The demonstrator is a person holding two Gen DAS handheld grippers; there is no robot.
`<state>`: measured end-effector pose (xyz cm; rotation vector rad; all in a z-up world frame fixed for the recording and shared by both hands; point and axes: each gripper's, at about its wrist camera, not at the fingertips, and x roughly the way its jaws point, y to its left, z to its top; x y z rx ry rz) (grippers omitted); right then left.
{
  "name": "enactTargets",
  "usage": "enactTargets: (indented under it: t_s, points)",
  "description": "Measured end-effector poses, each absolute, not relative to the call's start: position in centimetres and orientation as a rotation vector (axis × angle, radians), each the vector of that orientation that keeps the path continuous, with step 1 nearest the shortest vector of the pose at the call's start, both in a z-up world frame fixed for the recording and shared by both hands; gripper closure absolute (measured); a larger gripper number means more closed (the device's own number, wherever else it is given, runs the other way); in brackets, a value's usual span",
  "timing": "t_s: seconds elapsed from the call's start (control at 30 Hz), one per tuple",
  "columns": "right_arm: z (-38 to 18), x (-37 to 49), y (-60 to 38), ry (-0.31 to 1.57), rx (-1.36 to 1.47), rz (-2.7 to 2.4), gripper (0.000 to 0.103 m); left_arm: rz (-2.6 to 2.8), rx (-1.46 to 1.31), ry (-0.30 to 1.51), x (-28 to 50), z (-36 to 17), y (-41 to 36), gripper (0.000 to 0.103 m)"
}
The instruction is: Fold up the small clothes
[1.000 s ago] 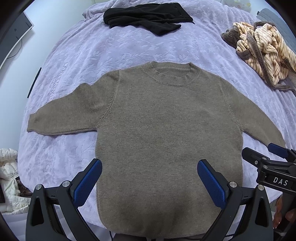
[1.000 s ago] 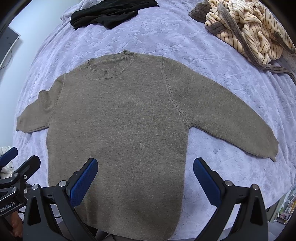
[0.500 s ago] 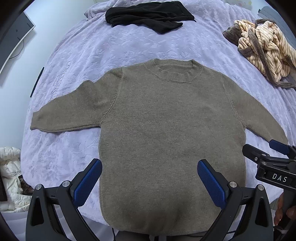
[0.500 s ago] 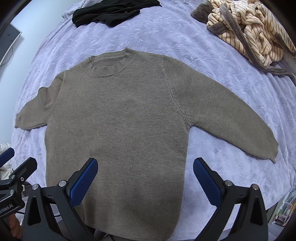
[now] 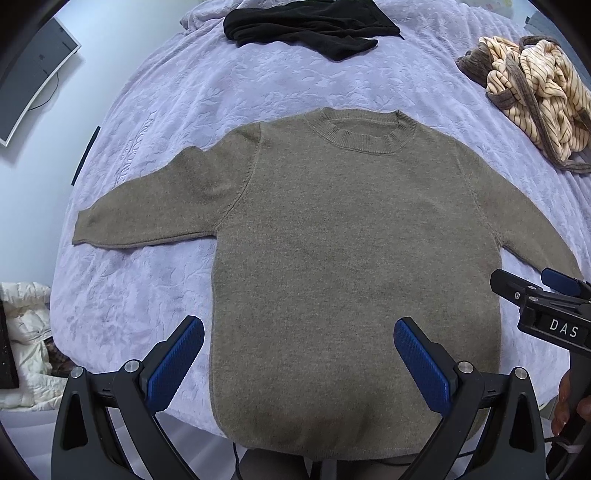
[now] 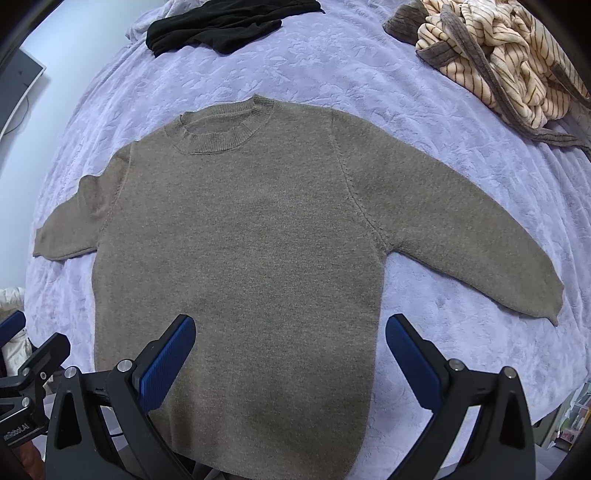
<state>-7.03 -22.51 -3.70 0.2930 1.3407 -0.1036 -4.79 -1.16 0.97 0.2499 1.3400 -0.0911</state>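
I see the brown sweater [image 5: 354, 266] flat on the bed [image 5: 155, 295], hem between both grippers' spread fingers [image 5: 173, 363]; nothing gripped.

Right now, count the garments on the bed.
3: a brown sweater spread flat at the near edge, a black garment at the far side, a striped one bunched far right. More may lie off-frame.

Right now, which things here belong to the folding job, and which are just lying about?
In the job: olive sweater spread flat; left gripper and right gripper, both open.

Lying about: black garment, striped garment, white jacket, monitor.
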Motion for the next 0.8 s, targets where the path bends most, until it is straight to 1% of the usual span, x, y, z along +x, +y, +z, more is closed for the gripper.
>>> enactTargets:
  t_s: [0.5,0.8]
  points:
    - [-4.9,-6.3,-22.1,1.377,0.249,-0.067,0.000,-0.050,0.153,1.363,-5.9,0.4,0.9,0.000]
    - [-4.6,-6.0,-21.8,1.363,0.337,-0.079,0.000,-0.136,0.110,1.378,-4.1,-1.0,2.7,0.000]
